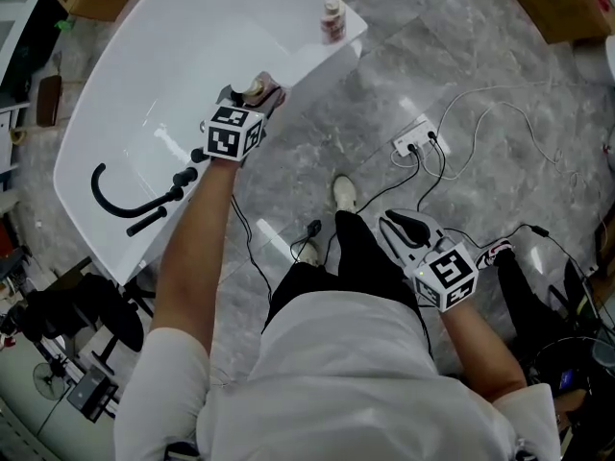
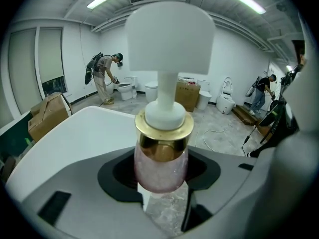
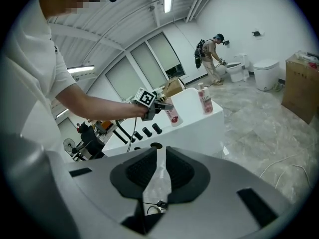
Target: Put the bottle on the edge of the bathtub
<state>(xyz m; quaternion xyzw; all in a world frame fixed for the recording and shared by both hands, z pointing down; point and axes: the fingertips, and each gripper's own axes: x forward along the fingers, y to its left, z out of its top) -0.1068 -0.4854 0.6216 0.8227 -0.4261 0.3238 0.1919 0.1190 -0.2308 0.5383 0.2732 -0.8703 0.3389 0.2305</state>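
Note:
A pink bottle (image 2: pixel 160 168) with a gold collar and a white pump head sits between the jaws of my left gripper (image 2: pixel 162 185), which is shut on it. In the head view the left gripper (image 1: pixel 235 128) holds this bottle (image 1: pixel 255 89) at the right rim of the white bathtub (image 1: pixel 173 56). The right gripper view shows the held bottle (image 3: pixel 172 114) tilted just above the rim; I cannot tell whether it touches. A second pink bottle (image 1: pixel 332 19) stands on the tub's far corner. My right gripper (image 1: pixel 408 230) hangs low by the person's hip, shut and empty.
Black tap fittings and a curved black hose (image 1: pixel 130 200) lie on the tub's near end. A power strip (image 1: pixel 413 142) and cables cross the marble floor. Cardboard boxes (image 1: pixel 567 3) stand at the back. Other people work by toilets (image 2: pixel 104 76) in the distance.

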